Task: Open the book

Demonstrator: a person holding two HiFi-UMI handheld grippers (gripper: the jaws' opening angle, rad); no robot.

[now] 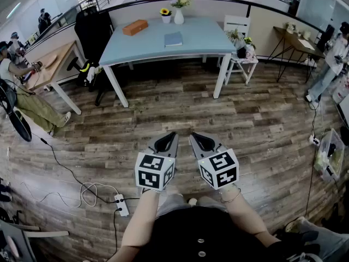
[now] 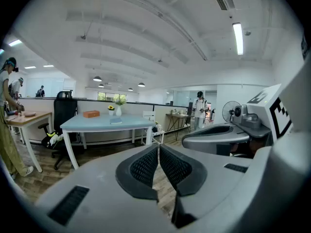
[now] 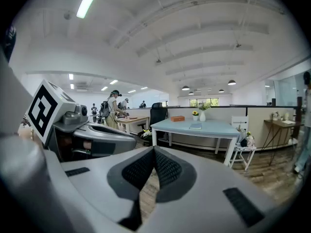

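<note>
Close in, the left tongs (image 1: 174, 134) and right tongs (image 1: 192, 136) sit side by side over the wood floor (image 1: 262, 124), each pair pressed together on nothing. Well beyond them stands the blue bench (image 1: 202, 37). The book (image 1: 173, 39) lies flat near its middle, an orange box (image 1: 134, 27) to its left and a white vase (image 1: 179, 16) behind.

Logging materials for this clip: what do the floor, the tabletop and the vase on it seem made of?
The floor looks like wood planks or wood-look laminate, matt: grain and plank seams show. The tabletop seems a smooth pale-blue painted or laminated board with a soft sheen. The vase is white, probably ceramic, though too small to be sure.
</note>
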